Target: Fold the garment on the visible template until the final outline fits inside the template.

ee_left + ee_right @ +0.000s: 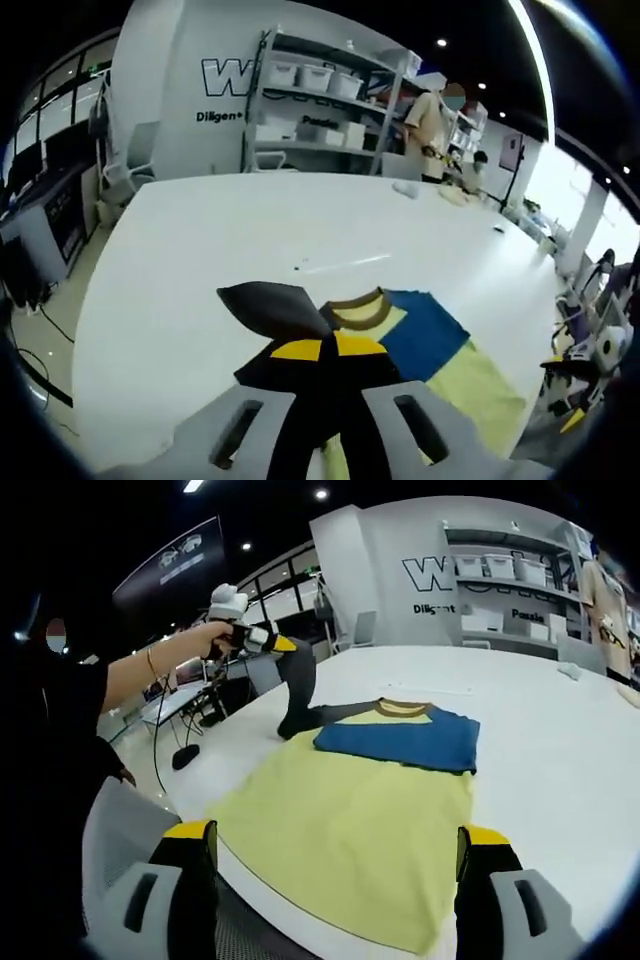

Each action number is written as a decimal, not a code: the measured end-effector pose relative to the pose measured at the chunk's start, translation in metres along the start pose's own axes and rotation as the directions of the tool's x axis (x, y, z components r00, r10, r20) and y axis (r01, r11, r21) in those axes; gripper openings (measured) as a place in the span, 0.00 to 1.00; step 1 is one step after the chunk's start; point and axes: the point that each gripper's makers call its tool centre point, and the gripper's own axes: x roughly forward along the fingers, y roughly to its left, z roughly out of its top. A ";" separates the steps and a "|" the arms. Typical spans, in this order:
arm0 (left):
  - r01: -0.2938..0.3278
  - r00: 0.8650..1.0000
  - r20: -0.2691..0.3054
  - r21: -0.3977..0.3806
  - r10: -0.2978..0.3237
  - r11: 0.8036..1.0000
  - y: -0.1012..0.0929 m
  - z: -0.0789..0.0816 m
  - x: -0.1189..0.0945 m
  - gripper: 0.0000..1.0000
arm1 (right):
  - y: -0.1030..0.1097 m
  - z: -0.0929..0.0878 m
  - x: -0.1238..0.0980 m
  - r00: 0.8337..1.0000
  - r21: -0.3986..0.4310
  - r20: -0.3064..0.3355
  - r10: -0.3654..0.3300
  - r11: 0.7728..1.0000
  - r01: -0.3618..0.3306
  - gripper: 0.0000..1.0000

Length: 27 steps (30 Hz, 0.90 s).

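White table (560, 710) bears the yellow-and-blue garment (360, 820), near edge. Left gripper (275, 643) is clamped on its dark sleeve (298, 690), lifted at the far left. Right gripper (335, 855) gapes wide, empty.

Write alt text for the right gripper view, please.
A yellow T-shirt with a blue panel lies on a white table. The left gripper lifts its dark grey sleeve; the right gripper stands open in front.
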 end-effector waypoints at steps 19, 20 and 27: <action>0.164 0.981 -0.118 0.053 -0.157 0.985 -0.121 -0.036 0.069 0.02 | -0.006 -0.011 -0.005 0.999 0.015 -0.024 -0.035 0.999 0.035 0.99; 0.164 0.980 -0.125 0.059 -0.155 0.985 -0.123 -0.040 0.072 0.02 | -0.006 -0.011 -0.005 0.999 0.016 -0.025 -0.035 0.999 0.035 0.99; 0.176 0.966 -0.194 0.009 -0.171 0.984 -0.140 -0.077 0.098 0.02 | -0.007 -0.018 -0.006 0.998 0.020 -0.042 -0.043 0.999 0.044 0.99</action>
